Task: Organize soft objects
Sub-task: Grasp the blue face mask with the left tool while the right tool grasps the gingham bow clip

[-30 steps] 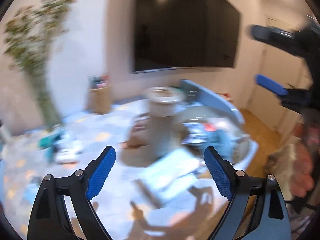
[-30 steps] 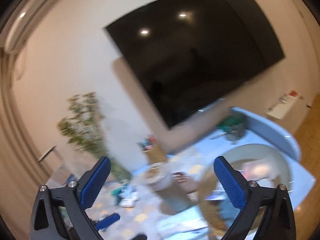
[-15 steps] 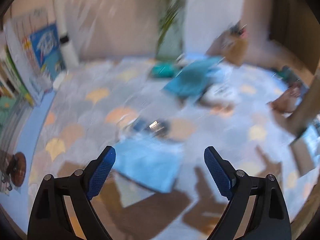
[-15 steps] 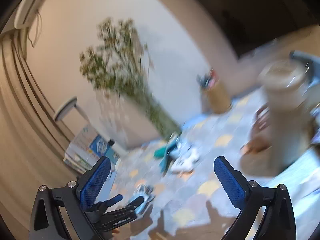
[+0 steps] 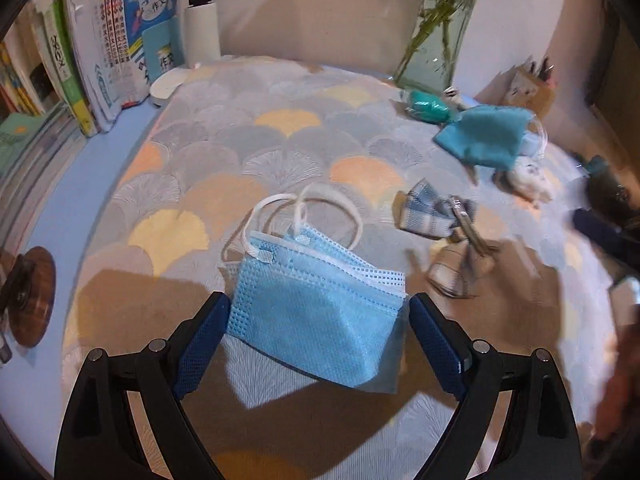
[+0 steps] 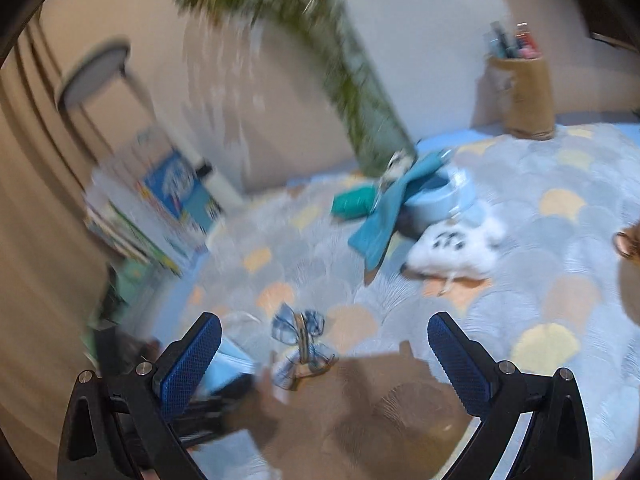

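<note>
A light blue face mask (image 5: 316,308) with white ear loops lies on the patterned mat (image 5: 248,152). My left gripper (image 5: 320,344) is open, its jaws on either side of the mask's near part. A plaid bow hair clip (image 5: 440,220) lies to its right, and it also shows in the right wrist view (image 6: 300,340). A teal cloth (image 5: 486,136) lies further back right, seen too in the right wrist view (image 6: 384,208). A white spotted plush (image 6: 456,248) lies beside it. My right gripper (image 6: 320,364) is open and empty above the mat, near the bow.
Books (image 5: 100,40) stand along the left edge with a white cylinder (image 5: 202,20). A glass vase with green stems (image 5: 436,40) and a brown pen holder (image 6: 524,92) stand at the back. A teal roll (image 5: 426,106) lies by the vase. A brown round object (image 5: 30,296) sits at far left.
Both grippers have swung down from the TV wall to the mat. My left gripper has come close over the blue mask. My right gripper has lowered toward the bow.
</note>
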The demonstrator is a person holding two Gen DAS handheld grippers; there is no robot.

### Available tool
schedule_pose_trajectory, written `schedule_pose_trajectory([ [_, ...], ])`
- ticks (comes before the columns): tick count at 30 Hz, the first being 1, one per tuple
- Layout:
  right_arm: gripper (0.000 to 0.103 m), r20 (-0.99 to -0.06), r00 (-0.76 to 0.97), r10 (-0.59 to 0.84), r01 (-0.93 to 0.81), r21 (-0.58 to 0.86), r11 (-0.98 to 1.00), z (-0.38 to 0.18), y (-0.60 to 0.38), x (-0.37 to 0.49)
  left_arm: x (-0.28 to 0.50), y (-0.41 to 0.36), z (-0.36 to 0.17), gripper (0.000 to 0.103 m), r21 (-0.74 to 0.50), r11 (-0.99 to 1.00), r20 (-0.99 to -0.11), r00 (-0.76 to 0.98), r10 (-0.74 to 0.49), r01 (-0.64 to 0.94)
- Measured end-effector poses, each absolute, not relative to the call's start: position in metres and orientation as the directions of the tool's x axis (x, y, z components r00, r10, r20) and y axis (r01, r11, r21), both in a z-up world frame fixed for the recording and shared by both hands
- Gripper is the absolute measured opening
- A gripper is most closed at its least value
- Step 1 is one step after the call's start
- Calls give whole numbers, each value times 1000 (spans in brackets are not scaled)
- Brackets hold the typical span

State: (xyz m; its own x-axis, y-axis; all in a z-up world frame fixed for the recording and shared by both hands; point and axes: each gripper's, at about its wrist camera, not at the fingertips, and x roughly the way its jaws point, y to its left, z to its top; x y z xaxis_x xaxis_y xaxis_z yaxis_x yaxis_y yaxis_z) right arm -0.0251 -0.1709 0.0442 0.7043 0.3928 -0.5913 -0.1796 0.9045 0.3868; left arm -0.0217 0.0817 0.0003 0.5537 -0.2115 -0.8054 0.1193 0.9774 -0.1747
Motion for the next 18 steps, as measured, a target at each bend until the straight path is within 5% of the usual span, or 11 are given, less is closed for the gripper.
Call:
schedule_pose_trajectory([
  [9, 103, -758, 617, 213, -245, 73, 967, -15, -100, 17, -18, 61, -8, 103, -46, 986, -808, 575, -129, 158],
  [12, 68, -750, 649, 130, -203, -6, 979, -14, -99, 12, -15, 62, -8, 103, -54, 988, -804, 581, -129, 144],
  [13, 59, -739, 659, 136, -206, -4, 979, -13, -101, 9, -15, 62, -8, 97, -58, 988, -800, 585, -131, 143],
  [14, 38, -731, 665, 153, -219, 6, 976, -11, -102, 6, -16, 63, -6, 87, -65, 988, -793, 593, -137, 142],
  [15, 32, -726, 666, 168, -226, 19, 974, -11, -104, 4, -20, 66, -2, 56, -81, 986, -769, 621, -155, 147],
  [16, 26, -722, 668, 181, -226, 35, 973, -10, -107, 2, -22, 68, 0, 44, -97, 983, -757, 630, -175, 156],
  [18, 23, -703, 674, 229, -218, 107, 970, -7, -120, -1, -23, 71, 2, 38, -134, 976, -743, 635, -214, 172],
])
